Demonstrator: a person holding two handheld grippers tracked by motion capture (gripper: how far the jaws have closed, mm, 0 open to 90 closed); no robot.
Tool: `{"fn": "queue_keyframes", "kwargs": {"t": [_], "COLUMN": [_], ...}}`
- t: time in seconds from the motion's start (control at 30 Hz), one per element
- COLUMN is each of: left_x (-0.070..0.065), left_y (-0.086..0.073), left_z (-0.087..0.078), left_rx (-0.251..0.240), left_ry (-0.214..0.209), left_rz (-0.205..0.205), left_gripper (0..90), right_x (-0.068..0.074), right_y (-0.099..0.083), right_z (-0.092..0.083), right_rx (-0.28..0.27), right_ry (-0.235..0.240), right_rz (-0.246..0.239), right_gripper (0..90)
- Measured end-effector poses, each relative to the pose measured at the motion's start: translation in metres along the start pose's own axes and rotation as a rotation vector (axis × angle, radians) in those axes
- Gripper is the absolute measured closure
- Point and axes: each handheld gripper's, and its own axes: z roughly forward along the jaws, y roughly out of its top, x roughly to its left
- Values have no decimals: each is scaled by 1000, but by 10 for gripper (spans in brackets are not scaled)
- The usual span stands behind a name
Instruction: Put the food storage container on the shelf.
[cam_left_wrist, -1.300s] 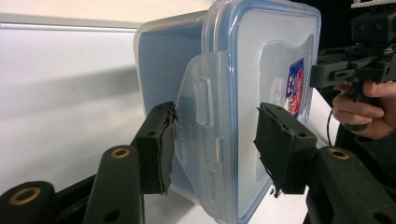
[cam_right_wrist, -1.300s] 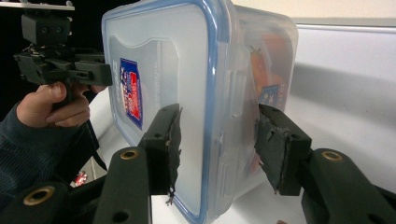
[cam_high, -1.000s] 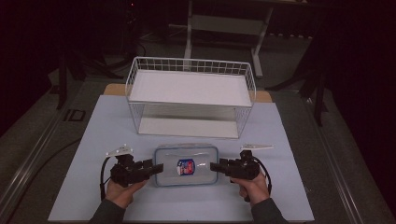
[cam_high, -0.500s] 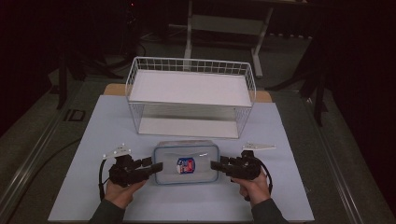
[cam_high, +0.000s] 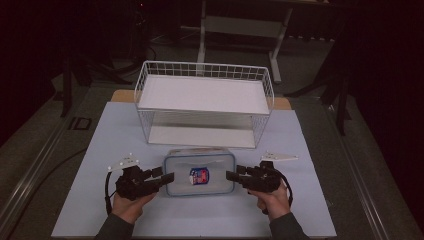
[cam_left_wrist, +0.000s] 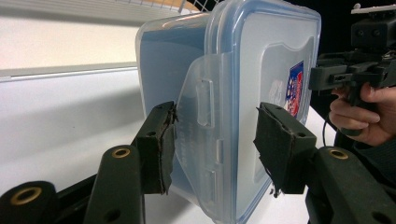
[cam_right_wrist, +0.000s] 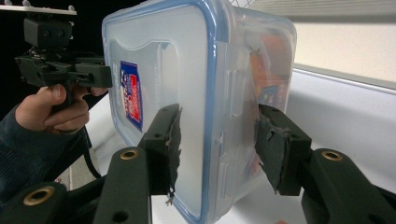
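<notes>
A clear plastic container (cam_high: 215, 167) with a blue-rimmed lid and a small red-and-blue sticker stands tipped up on its long edge, lid facing the person. My left gripper (cam_high: 169, 178) holds its left end and my right gripper (cam_high: 230, 176) its right end. In the left gripper view the jaws (cam_left_wrist: 215, 135) straddle the latch flap of the container (cam_left_wrist: 243, 60), one pad on the base, one at the lid. The right gripper (cam_right_wrist: 217, 140) clamps the container (cam_right_wrist: 163, 56) the same way; orange contents show through its wall.
A white wire basket (cam_high: 205, 67) with a white shelf stands just behind the container. All of it rests on a pale mat (cam_high: 310, 210) with dark floor around it. Each gripper view shows the other hand and its gripper at the far end.
The container's far edge has risen, so it stands more upright with the lid turned toward the person. Both hands have stayed nearly where they were.
</notes>
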Motion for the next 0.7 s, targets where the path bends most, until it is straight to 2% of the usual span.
{"fn": "queue_keyframes", "kwargs": {"t": [0.27,0.7], "left_x": [-3,-8], "left_y": [3,10], "left_z": [-3,-6], "left_rx": [-24,-49], "left_ry": [-1,-4], "left_rz": [21,23], "left_gripper": [487,489], "right_x": [5,9], "right_y": [4,12], "right_z": [-3,-7], "right_rx": [-15,-40], "right_ry": [-6,-7], "right_rz": [-27,-50], "right_gripper": [514,514]}}
